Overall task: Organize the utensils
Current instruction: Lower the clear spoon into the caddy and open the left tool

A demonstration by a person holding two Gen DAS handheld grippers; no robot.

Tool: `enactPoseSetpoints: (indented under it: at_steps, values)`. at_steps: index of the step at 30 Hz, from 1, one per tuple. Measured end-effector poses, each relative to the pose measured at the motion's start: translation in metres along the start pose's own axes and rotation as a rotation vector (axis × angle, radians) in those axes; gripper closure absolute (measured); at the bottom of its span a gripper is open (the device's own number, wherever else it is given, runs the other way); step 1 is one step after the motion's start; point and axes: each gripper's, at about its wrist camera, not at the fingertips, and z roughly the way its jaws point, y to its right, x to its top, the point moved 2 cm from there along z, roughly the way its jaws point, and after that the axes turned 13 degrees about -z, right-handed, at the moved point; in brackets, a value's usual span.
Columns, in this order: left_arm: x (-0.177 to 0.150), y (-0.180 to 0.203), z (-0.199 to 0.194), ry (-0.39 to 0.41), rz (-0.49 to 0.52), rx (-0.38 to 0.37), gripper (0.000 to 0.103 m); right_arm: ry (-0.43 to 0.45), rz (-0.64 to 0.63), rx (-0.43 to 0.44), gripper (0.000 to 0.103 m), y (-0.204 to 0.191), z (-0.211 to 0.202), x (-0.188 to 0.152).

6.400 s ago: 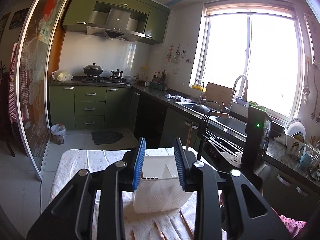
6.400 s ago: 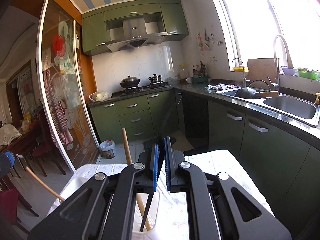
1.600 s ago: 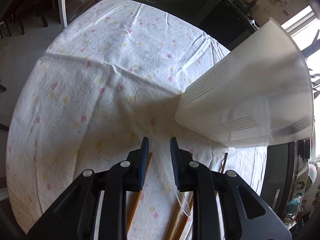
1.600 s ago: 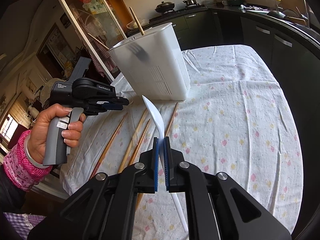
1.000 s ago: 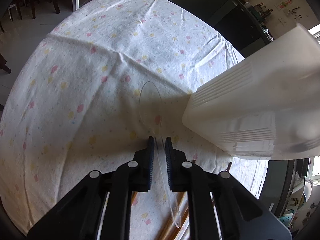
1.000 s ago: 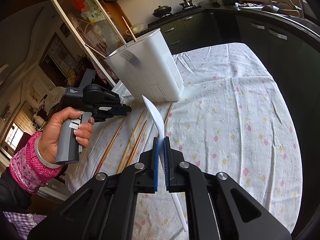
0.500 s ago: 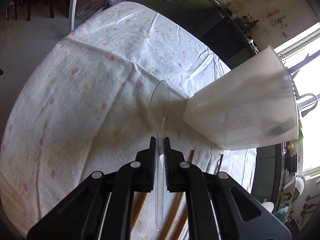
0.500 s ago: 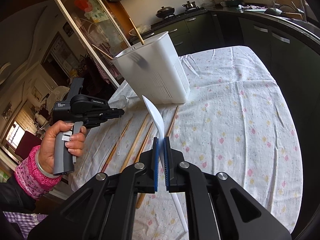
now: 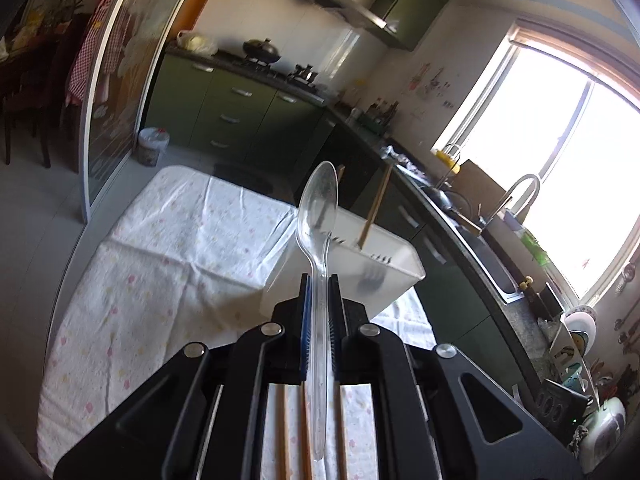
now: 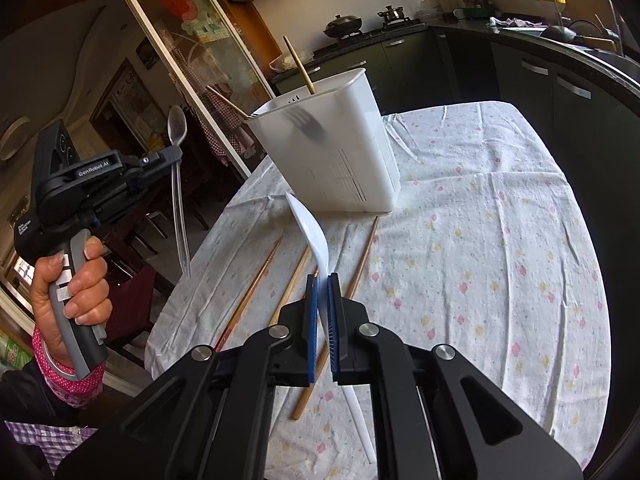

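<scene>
Left gripper [image 9: 319,280] clamps the clear spoon [image 9: 318,216] (bowl upright), raised beside the white holder [image 10: 332,152]; right gripper [image 10: 321,280] grips the white spoon [image 10: 310,226]

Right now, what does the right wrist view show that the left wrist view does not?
Only the right wrist view shows the white spoon in the right gripper, and the hand. Only the left wrist view shows the window and sink tap. Both show the clear spoon, the left gripper, the white holder and chopsticks.
</scene>
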Motion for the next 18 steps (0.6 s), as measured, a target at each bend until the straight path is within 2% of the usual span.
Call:
enactPoseSetpoints:
  at_steps: [2,5,8,11,15,18]
  values:
    - [0.008,0.02,-0.003,0.055,0.042,-0.054,0.095,0.005,-0.001,0.001,0.097,-0.001,-0.002,0.001]
    - [0.026,0.041,0.006,0.11,0.046,-0.14,0.095,0.015,0.002,0.001,0.097,0.001,-0.007,0.0]
    - [0.044,0.055,0.022,0.181,0.06,-0.185,0.095,0.024,0.008,-0.002,0.097,0.003,-0.013,-0.002]
    - [0.059,0.066,0.038,0.256,0.079,-0.191,0.095,0.034,0.018,-0.012,0.097,0.009,-0.019,-0.003]
    - [0.067,0.076,0.053,0.375,0.145,-0.147,0.095,0.056,0.036,-0.026,0.097,0.018,-0.026,0.001]
    - [0.065,0.079,0.069,0.401,0.195,-0.112,0.095,0.097,0.039,-0.018,0.097,0.02,-0.033,0.012]
